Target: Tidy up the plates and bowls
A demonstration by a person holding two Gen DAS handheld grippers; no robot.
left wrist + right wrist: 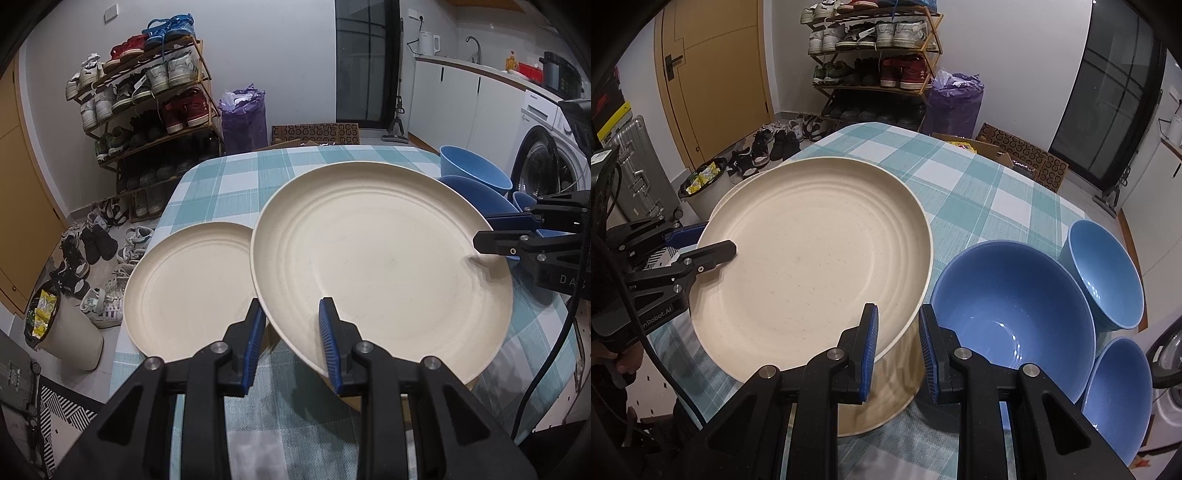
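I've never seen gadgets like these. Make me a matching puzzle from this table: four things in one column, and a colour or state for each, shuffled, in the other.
Things:
1. large plate
2. small plate
3. biggest bowl
4. tablecloth

Descriptions:
a. cream, flat on the cloth, no tool at it
b. teal and white checks
c. cream, tilted, left tool and right tool both at its rim
d. blue

Pairs: 1-c, 2-a, 3-d, 4-b
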